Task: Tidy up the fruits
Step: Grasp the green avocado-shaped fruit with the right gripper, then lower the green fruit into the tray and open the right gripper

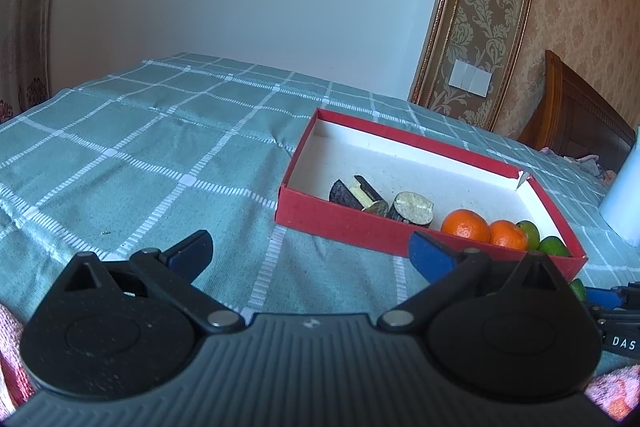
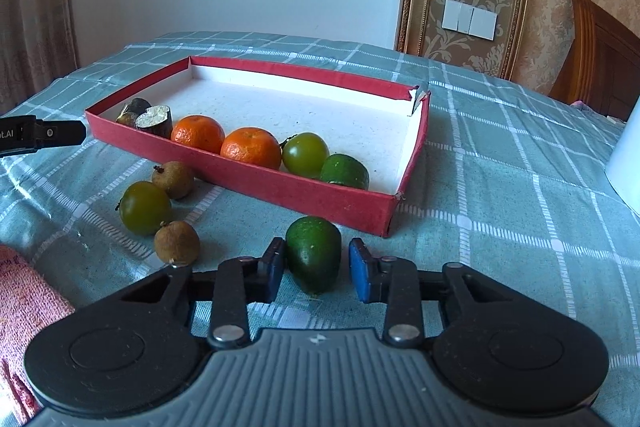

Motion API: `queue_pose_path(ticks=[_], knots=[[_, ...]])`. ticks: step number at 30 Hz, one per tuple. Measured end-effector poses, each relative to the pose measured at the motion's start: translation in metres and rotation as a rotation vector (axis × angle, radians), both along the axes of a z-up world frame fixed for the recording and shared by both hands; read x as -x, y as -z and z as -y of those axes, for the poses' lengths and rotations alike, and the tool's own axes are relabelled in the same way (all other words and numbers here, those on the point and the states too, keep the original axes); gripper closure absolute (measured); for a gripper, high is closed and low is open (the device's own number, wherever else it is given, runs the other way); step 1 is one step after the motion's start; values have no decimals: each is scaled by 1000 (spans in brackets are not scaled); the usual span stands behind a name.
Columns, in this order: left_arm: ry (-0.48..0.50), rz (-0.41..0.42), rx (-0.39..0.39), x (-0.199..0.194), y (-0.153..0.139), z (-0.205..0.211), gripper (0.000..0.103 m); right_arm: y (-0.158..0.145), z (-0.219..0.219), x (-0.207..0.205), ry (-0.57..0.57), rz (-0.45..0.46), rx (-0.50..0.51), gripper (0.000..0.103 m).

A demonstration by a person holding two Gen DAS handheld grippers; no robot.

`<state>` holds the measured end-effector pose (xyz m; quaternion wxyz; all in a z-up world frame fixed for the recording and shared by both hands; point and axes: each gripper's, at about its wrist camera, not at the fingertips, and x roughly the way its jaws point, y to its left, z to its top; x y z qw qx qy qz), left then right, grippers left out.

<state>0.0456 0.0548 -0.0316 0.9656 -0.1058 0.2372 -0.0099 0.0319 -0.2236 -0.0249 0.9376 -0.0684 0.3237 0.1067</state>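
The red box [image 2: 256, 183] held two oranges [image 2: 198, 133] and two green fruits [image 2: 306, 154]. Near it lay two longans [image 2: 177, 242] and one green plum [image 2: 145, 207]. The right tongs [image 2: 316, 267] loosely straddled one avocado [image 2: 313, 251]; the left tongs [image 1: 308, 251] gaped empty.

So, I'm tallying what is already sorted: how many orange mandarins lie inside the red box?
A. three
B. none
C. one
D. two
D: two orange mandarins sit side by side along the near wall of the red box, between the dark cut pieces and the green fruits.
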Motion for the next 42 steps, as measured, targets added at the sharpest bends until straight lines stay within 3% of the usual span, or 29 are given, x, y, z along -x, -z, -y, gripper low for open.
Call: queue_pose_path(ticks=[10, 22, 33, 42], knots=[[-4, 1, 18, 1, 0, -2, 0, -2, -1, 6, 18, 39, -2, 74], [-5, 5, 16, 2, 0, -2, 0, -38, 19, -13, 106, 162, -106, 74], [0, 11, 20, 3, -1, -3, 0, -24, 25, -67, 183, 129, -168, 74], [3, 17, 24, 3, -1, -3, 0, -25, 30, -53, 206, 160, -184, 73]])
